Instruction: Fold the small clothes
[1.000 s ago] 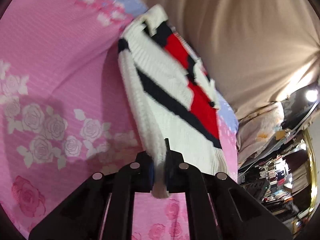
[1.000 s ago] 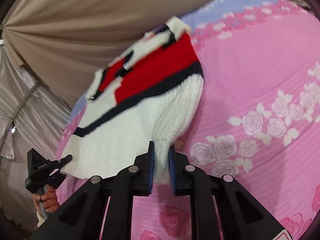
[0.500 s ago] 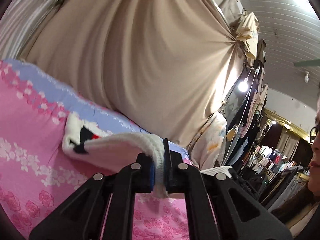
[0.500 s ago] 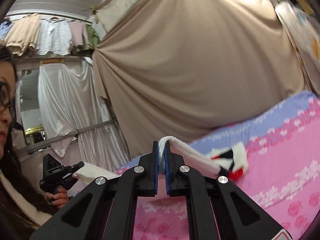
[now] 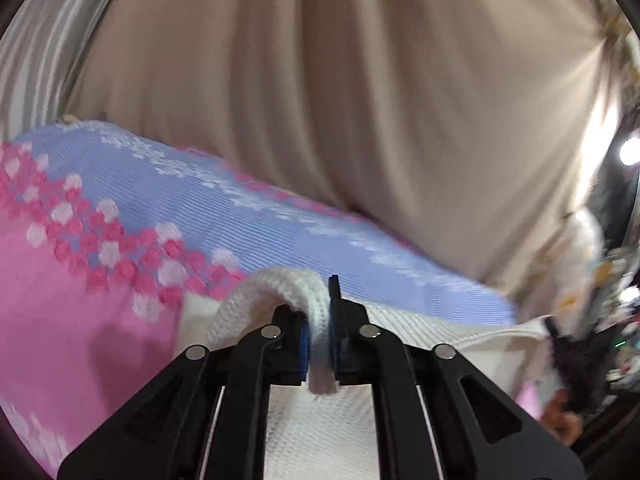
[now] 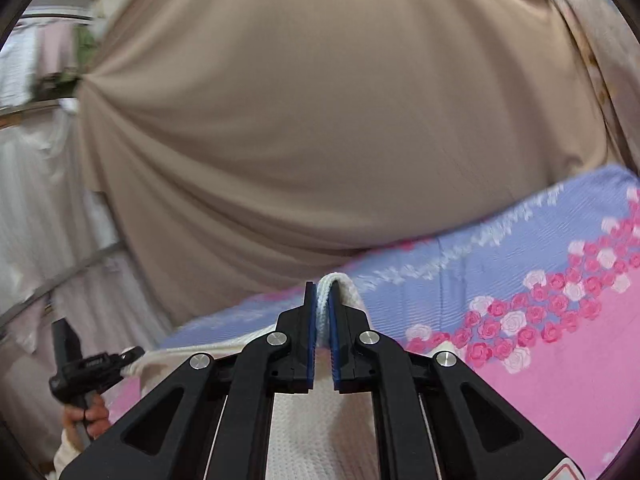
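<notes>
A white knit sweater (image 5: 320,432) with red and navy parts is held at two points of its hem. My left gripper (image 5: 319,320) is shut on a white knit edge that loops over its left finger. My right gripper (image 6: 322,304) is shut on the other white knit edge (image 6: 322,312). The white fabric (image 6: 320,432) spreads flat under both grippers, over the pink and lilac rose-print sheet (image 5: 80,300). The red and navy pattern is hidden. The other gripper shows at the right edge of the left wrist view (image 5: 572,356) and at the left of the right wrist view (image 6: 88,368).
The sheet (image 6: 560,320) covers the work surface, with a lilac band at its far edge. A beige curtain (image 5: 360,100) hangs right behind it. Pale drapes and hanging clothes (image 6: 40,200) stand at the left; a bright lamp (image 5: 630,152) at the right.
Both grippers have carried the hem forward and down toward the sheet's far lilac band. The sweater's patterned front, visible one second ago, now lies hidden under the white fabric.
</notes>
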